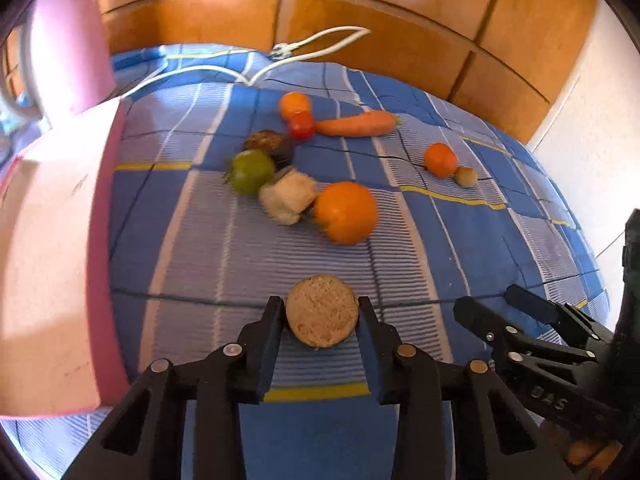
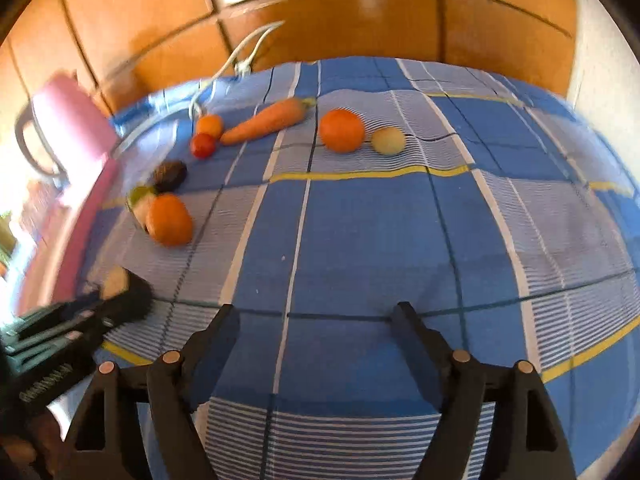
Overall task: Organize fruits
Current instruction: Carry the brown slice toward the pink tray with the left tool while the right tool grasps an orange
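Note:
My left gripper (image 1: 322,304) is shut on a round brown fruit half (image 1: 322,322), its flat tan cut face towards the camera, just above the blue checked bedspread (image 1: 248,264). Further back lie a large orange (image 1: 346,212), a white chunk (image 1: 287,196), a green fruit (image 1: 252,170), a dark brown fruit (image 1: 268,144), a red tomato (image 1: 302,126), a small orange (image 1: 295,105) and a carrot (image 1: 356,124). Another orange (image 2: 342,130) and a pale round fruit (image 2: 388,141) lie apart. My right gripper (image 2: 316,308) is open over bare bedspread, nothing between its fingers.
A pink container (image 1: 52,260) fills the left side, close to my left gripper. A white cable (image 1: 312,46) lies at the bed's far edge, in front of wooden cupboard doors (image 1: 400,40). The bedspread falls away at the right, beside a white wall.

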Demonstrator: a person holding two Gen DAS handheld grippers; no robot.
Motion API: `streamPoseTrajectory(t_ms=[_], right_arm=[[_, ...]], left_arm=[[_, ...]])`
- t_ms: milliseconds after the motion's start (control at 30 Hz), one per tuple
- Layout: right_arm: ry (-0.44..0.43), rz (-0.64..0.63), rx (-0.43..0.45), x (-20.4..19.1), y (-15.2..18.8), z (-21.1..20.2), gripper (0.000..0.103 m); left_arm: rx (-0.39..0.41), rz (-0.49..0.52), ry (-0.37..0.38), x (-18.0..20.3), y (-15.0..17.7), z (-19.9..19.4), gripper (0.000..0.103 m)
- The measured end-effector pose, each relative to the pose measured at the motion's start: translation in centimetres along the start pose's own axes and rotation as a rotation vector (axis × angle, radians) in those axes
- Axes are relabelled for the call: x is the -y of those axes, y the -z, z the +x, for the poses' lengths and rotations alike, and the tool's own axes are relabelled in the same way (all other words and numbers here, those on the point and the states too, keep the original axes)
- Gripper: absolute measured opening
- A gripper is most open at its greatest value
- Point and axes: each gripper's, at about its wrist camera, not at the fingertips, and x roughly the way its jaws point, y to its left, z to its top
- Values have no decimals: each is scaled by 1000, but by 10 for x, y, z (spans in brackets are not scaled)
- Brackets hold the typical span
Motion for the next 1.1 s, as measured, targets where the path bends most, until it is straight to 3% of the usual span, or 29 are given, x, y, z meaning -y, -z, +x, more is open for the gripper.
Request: streamPoseTrajectory(t_ms=[67, 133, 167, 200, 300, 467, 667, 833, 933, 1100], right_arm=[[26, -3, 5, -5, 0, -1, 78], [42, -15, 17, -12, 2, -3, 61], [43, -31, 22, -14, 1, -4, 45], [36, -52, 25, -19, 0, -5, 41], [10, -103, 42, -27, -7, -6, 41], [-110, -177, 69, -54, -26, -5, 41], [-219, -208, 39, -81, -45, 10, 41], [-177, -242, 23, -99, -51, 28, 42], [-137, -248, 26, -102, -53, 34, 32], [-126, -246, 34, -97, -49, 29, 29]], left_arm=[[0, -7, -5, -4, 2, -3, 37], [-2, -4, -3, -5, 4, -5, 36], [0, -6, -3, -5, 5, -7, 36], [9, -5, -3, -6, 6, -10, 36], [44, 12, -20, -5, 8, -20, 36], [76, 13, -38, -10, 8, -33, 36], [135, 20, -55, -16, 9, -55, 36], [156, 8, -67, -20, 9, -64, 36], [168, -10, -73, -26, 8, -70, 36], [187, -42, -77, -34, 6, -81, 36]])
